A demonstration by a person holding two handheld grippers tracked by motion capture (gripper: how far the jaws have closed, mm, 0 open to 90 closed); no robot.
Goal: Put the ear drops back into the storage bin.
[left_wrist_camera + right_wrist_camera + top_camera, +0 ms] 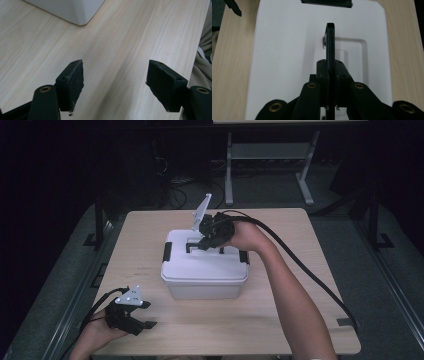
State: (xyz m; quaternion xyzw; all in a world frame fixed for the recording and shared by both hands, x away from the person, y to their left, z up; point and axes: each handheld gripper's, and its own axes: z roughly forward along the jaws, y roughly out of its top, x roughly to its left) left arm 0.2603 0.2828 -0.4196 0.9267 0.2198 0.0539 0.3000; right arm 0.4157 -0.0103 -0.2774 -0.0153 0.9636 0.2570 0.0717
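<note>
Two tools in use. Right tool [202, 243] is clamped on the black handle [330, 45], raised upright from the lid of the white box [205, 272] at mid-bench [300, 235]. Left tool [142, 317] rests agape near the front edge, gripping nothing. Judgement: rigid plastic, smooth-sided; the handle is the sensible hold.

**Three cameras, one shared box**

We are looking down from above the table's [300, 235] near edge. Our left gripper camera is skimming the tabletop closely, the white box [75, 11] at 11 o'clock; our right one is hovering directly over it.
</note>
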